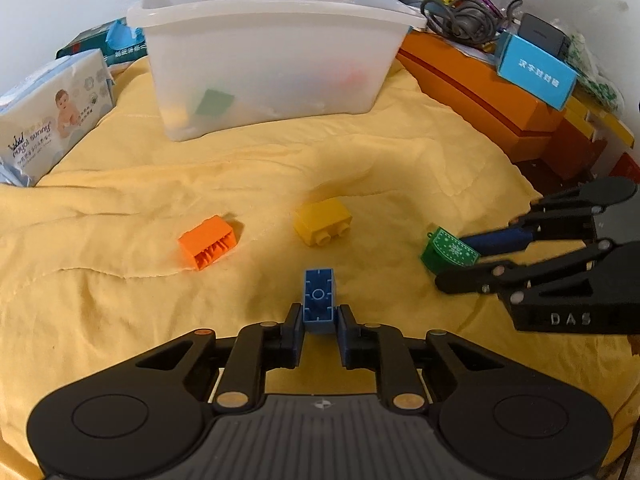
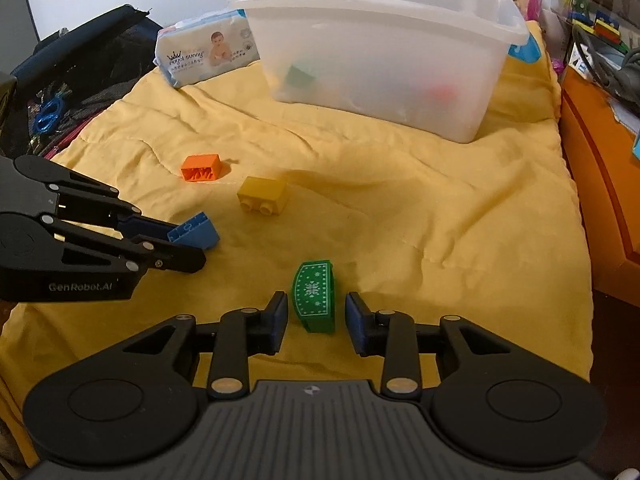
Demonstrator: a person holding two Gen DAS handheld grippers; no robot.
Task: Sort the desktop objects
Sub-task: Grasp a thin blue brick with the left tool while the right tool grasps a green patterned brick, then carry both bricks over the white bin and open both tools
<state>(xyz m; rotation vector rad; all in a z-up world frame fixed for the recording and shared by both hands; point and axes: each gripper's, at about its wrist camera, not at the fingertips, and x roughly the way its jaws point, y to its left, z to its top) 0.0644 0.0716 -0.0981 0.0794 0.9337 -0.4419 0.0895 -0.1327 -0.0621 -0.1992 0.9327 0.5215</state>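
On the yellow cloth (image 1: 120, 208) lie an orange brick (image 1: 208, 242) and a yellow brick (image 1: 323, 221); both also show in the right wrist view, orange brick (image 2: 202, 167), yellow brick (image 2: 263, 194). My left gripper (image 1: 319, 316) is shut on a blue brick (image 1: 319, 295), seen from the side in the right wrist view (image 2: 195, 233). My right gripper (image 2: 316, 314) is open, its pads on either side of a green curved piece (image 2: 314, 294) without touching; that piece also shows in the left wrist view (image 1: 448, 251). A translucent white bin (image 1: 272, 44) stands at the back.
The bin (image 2: 384, 52) holds a green block and other pieces. A wet-wipes pack (image 1: 52, 112) lies at the left. Orange boxes (image 1: 480, 92) and a blue box (image 1: 536, 72) line the right side. A dark bag (image 2: 80, 72) sits off the cloth's left edge.
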